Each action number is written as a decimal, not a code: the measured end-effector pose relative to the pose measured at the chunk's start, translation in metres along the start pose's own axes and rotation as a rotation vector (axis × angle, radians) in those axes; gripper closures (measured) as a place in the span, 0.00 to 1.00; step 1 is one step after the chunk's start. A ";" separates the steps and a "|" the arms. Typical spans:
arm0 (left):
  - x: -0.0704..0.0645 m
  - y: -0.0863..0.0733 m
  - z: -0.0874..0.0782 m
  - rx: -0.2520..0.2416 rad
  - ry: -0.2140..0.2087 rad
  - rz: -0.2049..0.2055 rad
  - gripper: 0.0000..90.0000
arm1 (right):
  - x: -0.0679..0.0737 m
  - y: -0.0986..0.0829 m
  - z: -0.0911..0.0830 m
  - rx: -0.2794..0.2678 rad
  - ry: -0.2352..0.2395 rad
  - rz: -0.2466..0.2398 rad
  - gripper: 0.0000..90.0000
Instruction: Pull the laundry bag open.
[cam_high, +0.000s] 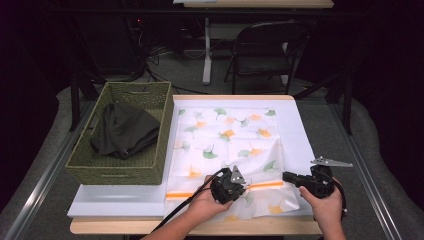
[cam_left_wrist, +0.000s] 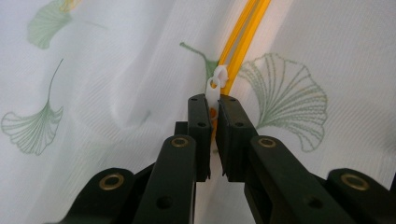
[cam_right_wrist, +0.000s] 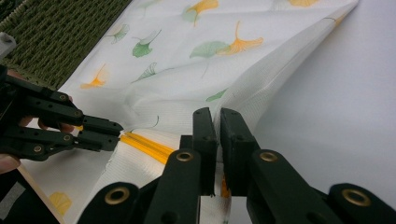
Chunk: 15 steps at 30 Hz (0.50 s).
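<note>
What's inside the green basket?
The green woven basket holds a crumpled dark cloth. The cloth covers most of the bottom, so anything underneath it is hidden.

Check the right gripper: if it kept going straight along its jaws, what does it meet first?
Probably the left gripper. The right gripper, shut on the edge of the white leaf-print bag, points along the orange zipper toward it. Depth is uncertain, though.
</note>
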<state>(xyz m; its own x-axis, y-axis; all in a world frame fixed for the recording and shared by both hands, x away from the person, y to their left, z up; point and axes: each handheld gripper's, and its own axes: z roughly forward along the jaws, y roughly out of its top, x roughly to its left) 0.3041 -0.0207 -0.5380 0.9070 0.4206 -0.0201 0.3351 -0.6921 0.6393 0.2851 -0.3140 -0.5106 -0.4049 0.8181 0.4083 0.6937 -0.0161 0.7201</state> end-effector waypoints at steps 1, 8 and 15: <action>0.001 -0.002 -0.001 0.001 0.001 -0.004 0.94 | 0.000 0.000 0.000 0.000 0.001 0.001 0.95; 0.006 -0.014 -0.008 0.003 0.013 -0.020 0.94 | -0.001 0.000 -0.001 -0.003 0.003 0.005 0.95; 0.011 -0.028 -0.016 -0.005 0.028 -0.047 0.94 | -0.001 -0.001 -0.001 -0.006 0.000 0.002 0.95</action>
<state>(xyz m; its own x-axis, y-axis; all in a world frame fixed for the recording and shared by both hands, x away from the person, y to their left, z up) 0.3008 0.0126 -0.5434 0.8830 0.4685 -0.0287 0.3756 -0.6687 0.6417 0.2844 -0.3152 -0.5109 -0.4035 0.8181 0.4098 0.6910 -0.0211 0.7225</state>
